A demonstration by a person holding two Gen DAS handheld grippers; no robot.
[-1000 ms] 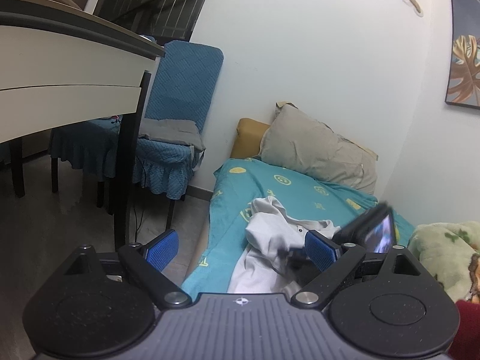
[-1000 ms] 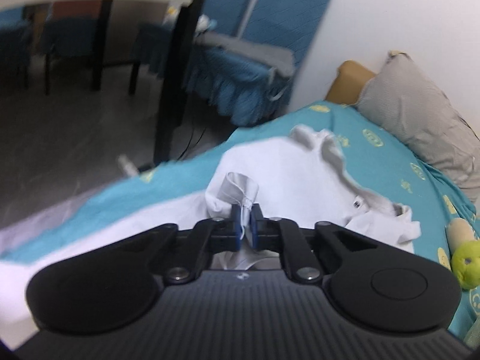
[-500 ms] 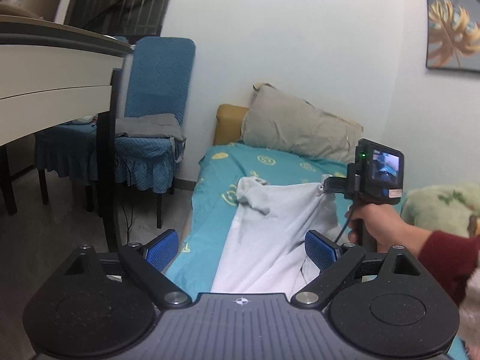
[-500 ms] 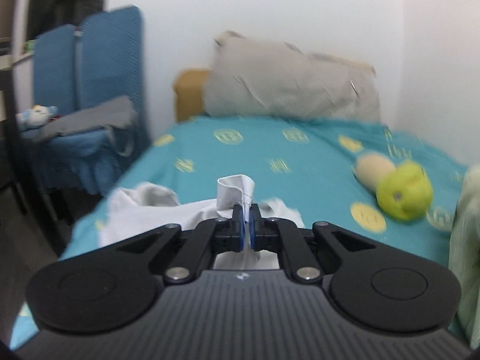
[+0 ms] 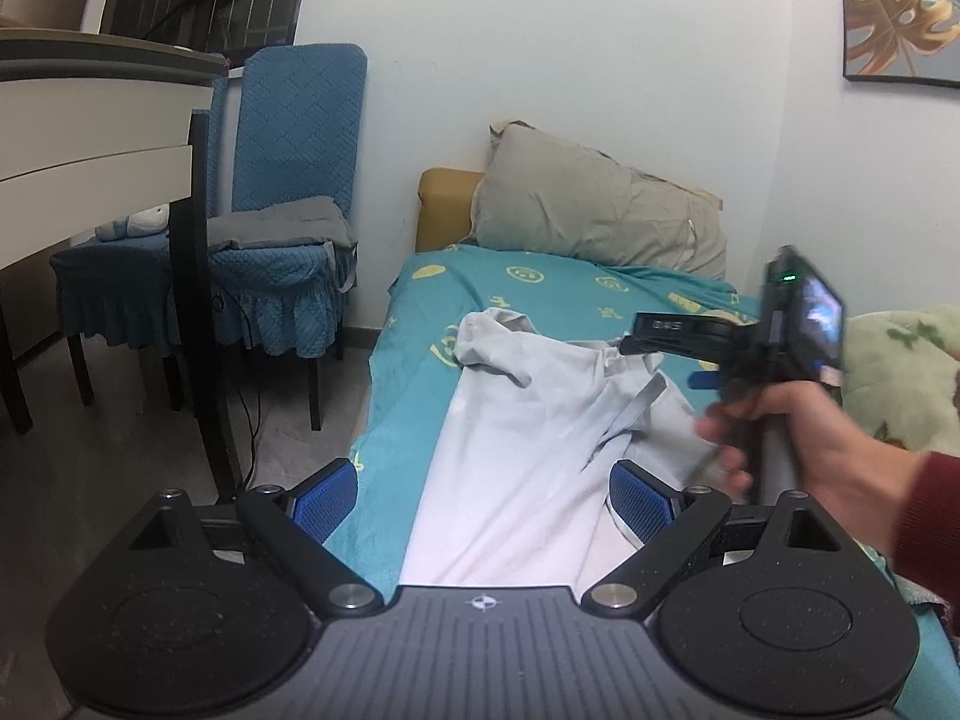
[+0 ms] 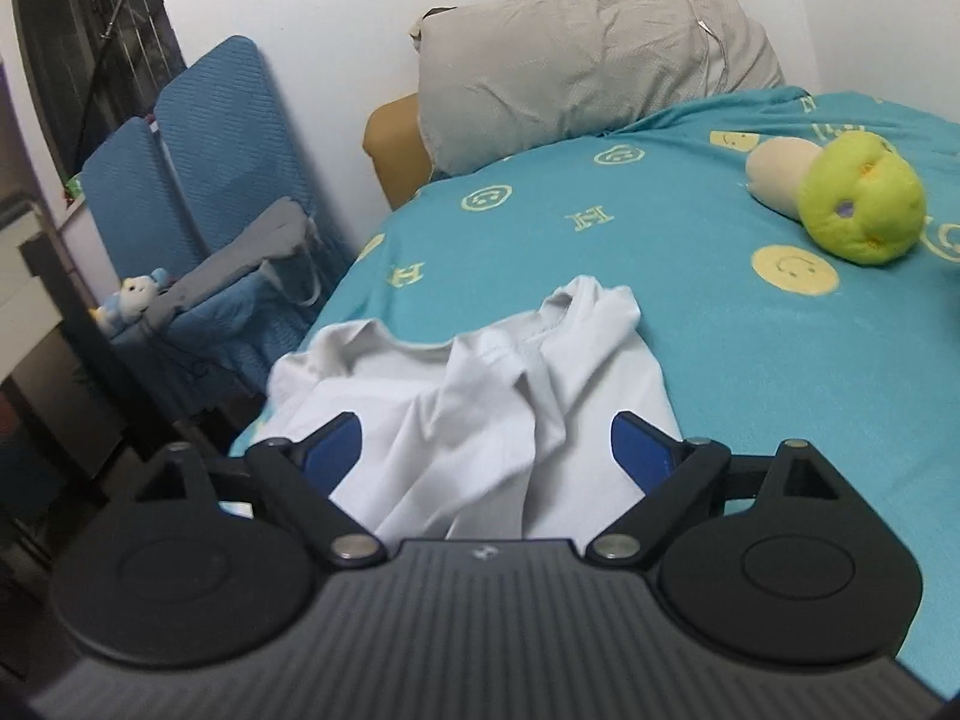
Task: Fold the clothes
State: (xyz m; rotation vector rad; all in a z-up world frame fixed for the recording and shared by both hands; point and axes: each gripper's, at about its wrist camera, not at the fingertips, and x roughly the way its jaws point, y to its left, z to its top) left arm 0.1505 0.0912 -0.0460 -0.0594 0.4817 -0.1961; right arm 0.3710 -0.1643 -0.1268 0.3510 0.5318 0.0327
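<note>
While both claws hang over the bed, the scene reads as follows.

Garment: a white shirt [image 5: 528, 456] lies spread and rumpled on the teal bedsheet [image 5: 414, 324], filling the lower centre of both views; its collar end [image 6: 576, 312] points toward the top of the frame, and one bunched corner sits at centre left of the left wrist view.

Left gripper [image 5: 483, 495]: bottom centre of its own view, blue pads [image 5: 327, 498] wide apart; the shirt shows in the gap below, with no pad pressing on it.

Right gripper [image 6: 486, 453]: bottom centre of its own view, jaws opening and standing wide; the shirt lies beneath and between them, gripped by neither pad. In the left wrist view the same tool appears at right centre, blurred.

Right hand [image 5: 798, 426]: at the right edge of the left wrist view, wrapped around the tool's handle, a dark red sleeve [image 5: 930, 510] at the wrist.

Pillow [image 6: 594, 66]: grey, at the head of the bed, upper centre.

Plush toy [image 6: 852, 204]: yellow-green, on the sheet at upper right of the right wrist view, well apart from the shirt.

Chair [image 5: 288, 228]: blue-covered, left of the bed, a grey folded cloth [image 5: 282, 228] on its seat.

Picture [image 5: 900, 6]: leaf print on the wall, upper right.
</note>
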